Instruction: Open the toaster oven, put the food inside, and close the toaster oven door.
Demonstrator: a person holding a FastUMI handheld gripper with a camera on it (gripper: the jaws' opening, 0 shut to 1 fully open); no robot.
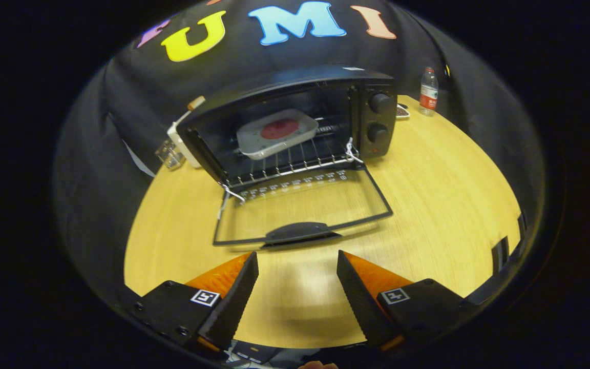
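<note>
Well, the gripper (297, 259) hangs wide apart, holding nothing, just short of the toaster oven (295, 123)'s lowered glass door (300, 207); food tray (277, 132) sits on the rack.

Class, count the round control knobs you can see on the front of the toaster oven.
2. One round black knob sits above the other on the black toaster oven's panel, right of the open chamber. None seems hidden.

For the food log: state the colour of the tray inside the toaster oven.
White tray, with a red round patch at its middle, on the toaster oven rack; gripper view shows it best.
</note>
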